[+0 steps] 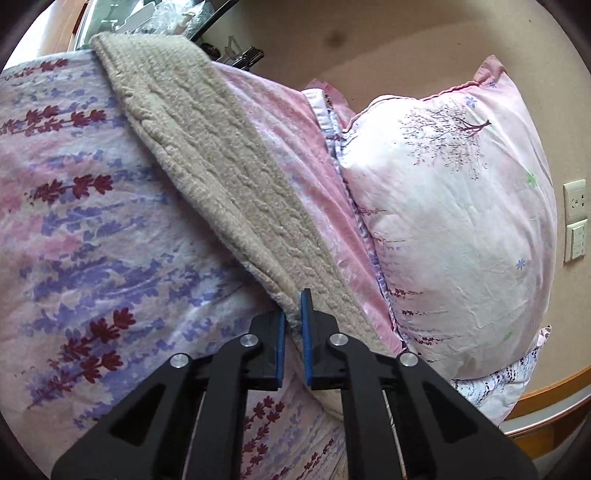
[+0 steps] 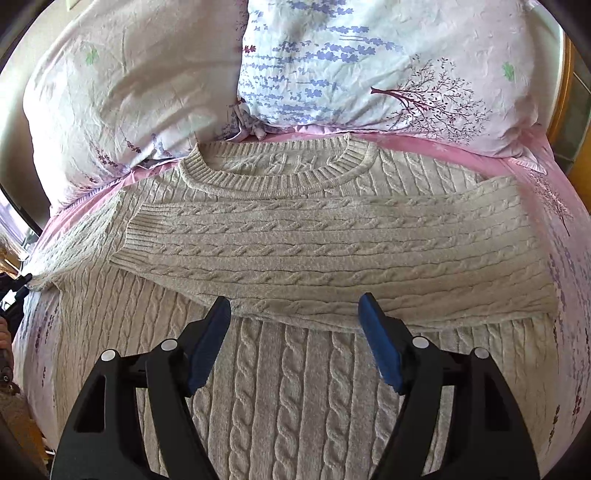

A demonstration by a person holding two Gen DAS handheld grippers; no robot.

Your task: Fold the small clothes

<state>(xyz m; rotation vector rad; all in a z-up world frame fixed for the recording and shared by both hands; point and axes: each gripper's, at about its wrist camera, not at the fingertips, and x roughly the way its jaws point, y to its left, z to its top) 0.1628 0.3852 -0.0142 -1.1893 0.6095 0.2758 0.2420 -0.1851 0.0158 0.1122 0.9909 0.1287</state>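
A cream cable-knit sweater [image 2: 280,387] lies flat on the bed, neckline toward the pillows. Its right sleeve [image 2: 332,254] is folded straight across the chest. My right gripper [image 2: 295,317] is open and empty, hovering just above the sweater body at the lower edge of that folded sleeve. In the left wrist view the other sleeve [image 1: 207,162] stretches away as a long cream band. My left gripper [image 1: 293,317] is shut on the edge of this sleeve, pinched between the blue pads.
The floral pink and purple bedsheet [image 1: 74,221] lies under the sweater. Two pillows [image 2: 369,66] sit at the head of the bed; one shows in the left view [image 1: 454,229]. A beige wall with switches [image 1: 574,221] is behind. Clutter [image 1: 166,18] sits beyond the bed.
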